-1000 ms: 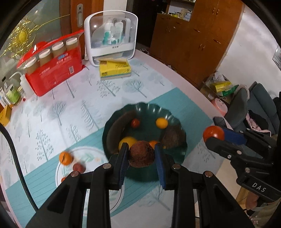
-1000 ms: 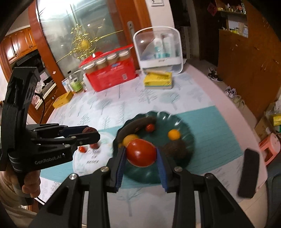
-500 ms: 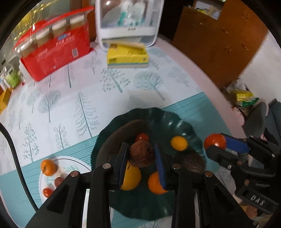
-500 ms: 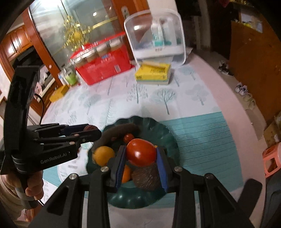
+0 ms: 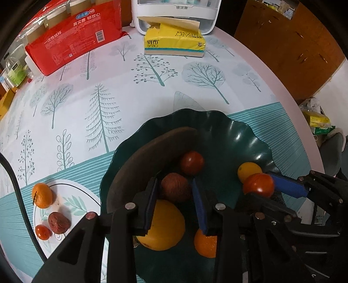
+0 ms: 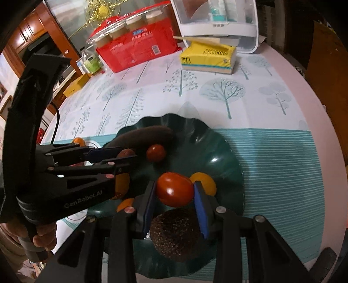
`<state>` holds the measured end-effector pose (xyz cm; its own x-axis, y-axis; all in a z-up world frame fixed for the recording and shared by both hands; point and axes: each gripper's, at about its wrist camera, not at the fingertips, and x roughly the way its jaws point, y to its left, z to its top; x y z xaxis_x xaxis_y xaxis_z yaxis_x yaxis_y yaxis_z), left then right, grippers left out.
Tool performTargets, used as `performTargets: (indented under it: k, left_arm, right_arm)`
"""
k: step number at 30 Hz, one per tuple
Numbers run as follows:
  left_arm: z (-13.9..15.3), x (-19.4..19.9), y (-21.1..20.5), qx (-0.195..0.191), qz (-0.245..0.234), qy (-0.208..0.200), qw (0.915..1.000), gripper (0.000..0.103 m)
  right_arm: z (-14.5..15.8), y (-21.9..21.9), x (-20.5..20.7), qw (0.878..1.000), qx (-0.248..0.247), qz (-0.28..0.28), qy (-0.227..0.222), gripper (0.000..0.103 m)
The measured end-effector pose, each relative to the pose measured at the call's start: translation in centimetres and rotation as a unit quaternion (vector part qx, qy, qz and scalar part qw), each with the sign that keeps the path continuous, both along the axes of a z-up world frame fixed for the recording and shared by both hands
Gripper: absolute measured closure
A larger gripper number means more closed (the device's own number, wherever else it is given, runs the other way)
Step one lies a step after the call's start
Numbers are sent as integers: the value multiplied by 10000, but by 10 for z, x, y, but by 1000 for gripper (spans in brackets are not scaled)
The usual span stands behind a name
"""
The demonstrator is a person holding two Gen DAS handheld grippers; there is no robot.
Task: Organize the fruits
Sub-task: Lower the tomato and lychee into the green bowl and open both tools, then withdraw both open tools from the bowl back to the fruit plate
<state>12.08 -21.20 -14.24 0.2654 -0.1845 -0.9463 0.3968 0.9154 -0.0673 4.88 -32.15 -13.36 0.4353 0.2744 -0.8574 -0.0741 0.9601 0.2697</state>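
Two grippers hang over a dark green bowl (image 5: 250, 139) on the table (image 5: 152, 87), each with a fruit between its fingers. The left gripper (image 5: 174, 191) is closed on a brown rough-skinned fruit (image 5: 175, 189), its blue pads pressing both sides, just above a large orange (image 5: 162, 226) that lies in the bowl. The right gripper (image 6: 175, 189) is closed on a red tomato (image 6: 175, 189), held over the bowl's right half above a round dark brown fruit (image 6: 176, 235).

Inside the bowl also lie a long dark brown fruit (image 5: 152, 152) curving along the left wall, a small tomato (image 5: 191, 162) beside it, a small yellow fruit (image 5: 249, 170) near the right rim, and a smaller orange (image 5: 205, 243) at the near side.

To the left of the bowl sits a white plate (image 5: 71, 200) with a leaf pattern, carrying a small tangerine (image 5: 42, 195), a dark red wrinkled fruit (image 5: 59, 222) and a tiny tomato (image 5: 43, 232), all close together at its left side.

Farther back on the table stand a yellow tissue pack (image 5: 174, 41), a red pack of paper cups (image 5: 74, 34) and a white storage box (image 5: 174, 15), well apart from the bowl
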Motion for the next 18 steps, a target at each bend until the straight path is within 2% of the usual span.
performTargets:
  k: [3,5,7,12,14,18]
  left_arm:
    - [3,-2,-1,80,-32,-95,9999,54]
    - [5,-3,1,83,10,-140,9999,38]
    - [8,-2,4,48,61,-125,9999,27]
    - [10,-2,14,8,186,-22,9998,19]
    - [12,-4,17,12,199,-57,9998,14]
    - [19,-9,26,-20,257,-110,9996,11]
  right_arm:
    - [-1,3,0,9999,-76,83,24,68]
    - [-1,5,0,9998,-101,152,49,67]
    - [1,8,-1,9997,-165,199,22,66]
    - [8,12,-5,9989,-380,216,-155,59]
    - [10,14,-6,9988,-410,201,-181,58]
    - [11,13,-7,9990,-392,102,-185,58]
